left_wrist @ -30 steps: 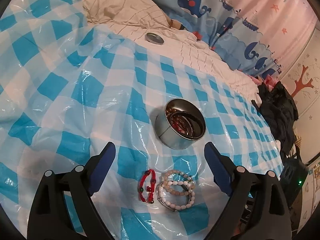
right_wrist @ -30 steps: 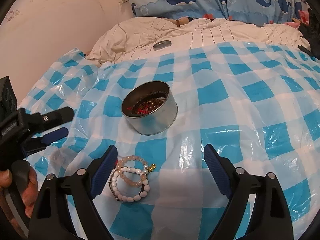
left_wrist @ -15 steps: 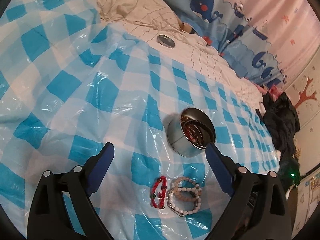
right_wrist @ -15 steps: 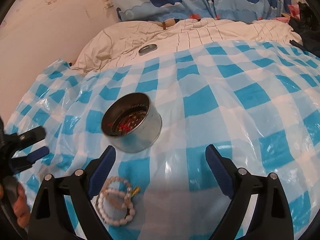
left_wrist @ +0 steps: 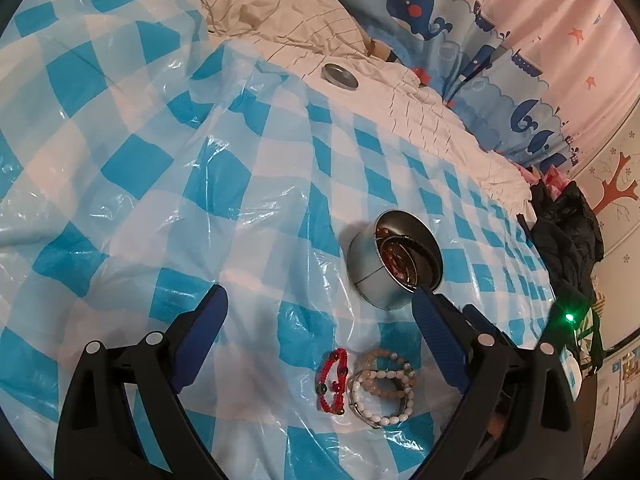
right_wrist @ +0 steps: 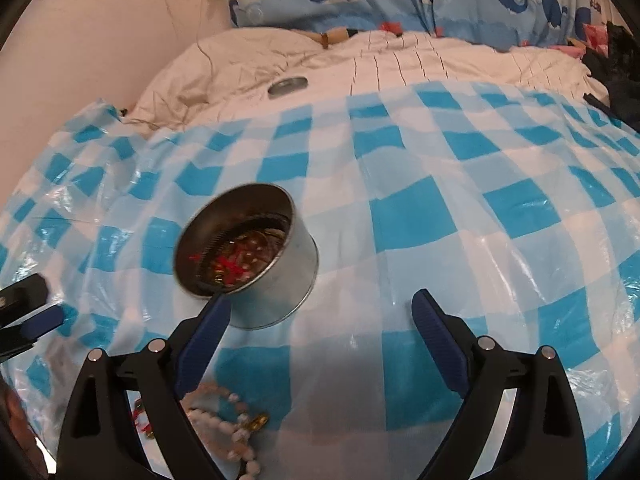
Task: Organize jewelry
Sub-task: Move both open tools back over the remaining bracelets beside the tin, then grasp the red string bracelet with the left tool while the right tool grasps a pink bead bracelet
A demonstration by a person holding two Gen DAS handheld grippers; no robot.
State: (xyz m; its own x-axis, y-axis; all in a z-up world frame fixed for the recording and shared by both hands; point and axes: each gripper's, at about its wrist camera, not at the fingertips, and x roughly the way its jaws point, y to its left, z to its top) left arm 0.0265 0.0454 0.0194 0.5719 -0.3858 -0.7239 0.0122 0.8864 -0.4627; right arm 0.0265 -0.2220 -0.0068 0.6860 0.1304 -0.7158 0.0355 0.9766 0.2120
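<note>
Now both grippers are held with jaws spread wide and nothing between them. Under the left gripper (left_wrist: pixel 318 312), a red bracelet (left_wrist: pixel 334 380) and a cluster of bead bracelets (left_wrist: pixel 382 386) are seen lying side by side on the blue checked sheet (left_wrist: pixel 160 168). At about 1 o'clock from them, a round tin (left_wrist: pixel 394 262) is set, with jewelry inside. Beneath the right gripper (right_wrist: pixel 320 312), the tin's rim is overlapped by the left finger. A lid (right_wrist: pixel 287 86) is left on the cream quilt (right_wrist: pixel 400 64) at 12 o'clock.
</note>
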